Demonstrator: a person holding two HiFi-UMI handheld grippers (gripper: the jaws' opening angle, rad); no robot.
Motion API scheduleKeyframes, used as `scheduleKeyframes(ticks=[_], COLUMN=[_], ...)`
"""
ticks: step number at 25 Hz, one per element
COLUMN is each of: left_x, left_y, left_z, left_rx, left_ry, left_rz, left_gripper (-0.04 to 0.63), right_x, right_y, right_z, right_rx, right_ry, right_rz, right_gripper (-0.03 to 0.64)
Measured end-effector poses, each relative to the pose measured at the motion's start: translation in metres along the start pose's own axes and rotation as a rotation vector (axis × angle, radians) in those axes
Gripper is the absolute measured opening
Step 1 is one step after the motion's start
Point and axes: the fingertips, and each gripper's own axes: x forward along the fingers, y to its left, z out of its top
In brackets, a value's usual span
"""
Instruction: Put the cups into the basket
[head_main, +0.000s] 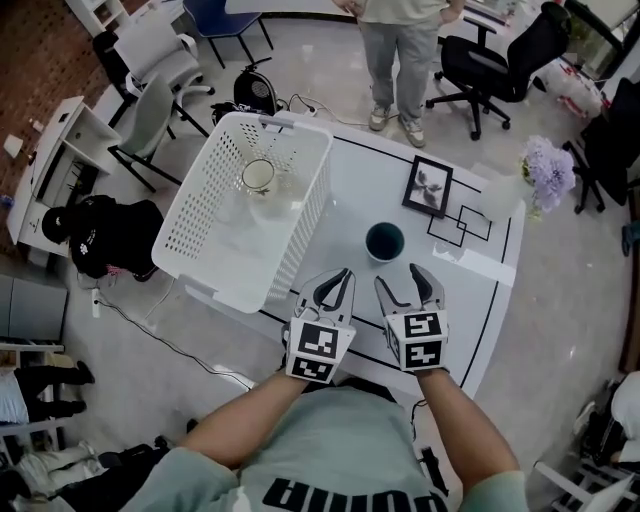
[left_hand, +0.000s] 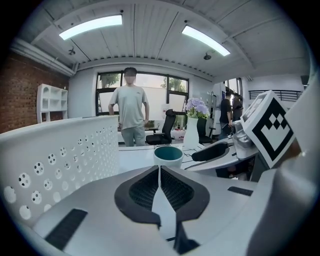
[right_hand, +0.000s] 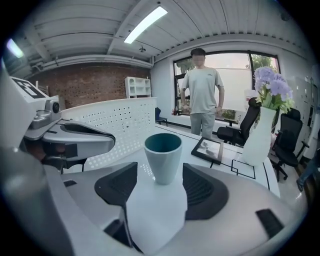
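Far to my left, the white perforated basket (head_main: 196, 226) sits on the white table (head_main: 470, 300), tilted so that its open top faces my head camera. A pale cup (head_main: 258, 175) already lies inside it, near the far end.

Just right of the basket's near corner I hold my left gripper (head_main: 340, 277). Its dark ribbed pads meet along their front edges, with nothing pinched between them. It is pointing across the table towards the teal cup (head_main: 384, 241).

That cup stands upright on the tabletop, outside the basket and just ahead of both grippers. It is white on the outside and dark teal inside.

My right gripper (head_main: 401, 279) is close beside the left one. Its jaws are spread well apart and hold nothing. In the right gripper view the cup sits in line with the gap between them, touching neither pad.

Further right, a black picture frame (head_main: 428, 187) rests on the table. Beyond it a white vase (head_main: 500, 196) holds lilac flowers. A person (head_main: 400, 50) stands at the table's far side.
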Motion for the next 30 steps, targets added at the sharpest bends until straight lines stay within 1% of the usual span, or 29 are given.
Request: scheduleKeyframes(ticks=[6,13,19,22,30], left_x=[0.014,0.028,0.033,0.035,0.038], left_y=[0.009,0.022,0.029,0.032,0.032], left_z=[-0.007,-0.013,-0.01,-0.009,-0.01], left_rx=[-0.014,-0.061,-0.074,-0.076,-0.079], left_ry=[0.025,0.063,0.068,0.068,0.072], left_rz=[0.009,0.031,0.038,0.04,0.032], left_gripper=[0.003,0.003,0.003,0.003,0.003], right_x=[0.02,0.044,0.062,0.069,0.078], right_y=[-0.004,-0.006,-0.007,-0.006,-0.003], right_z=[0.003,0.008,0.009,0.008,0.02], right_rx=[0.004,-0.004,-0.026,-0.046,-0.111], right_ry=[0.011,0.012,0.03,0.031,-0.01], right_rz=[0.007,0.023,0.042,0.048,0.045], right_gripper=[0.3,0.339,0.383,0.39,0.388])
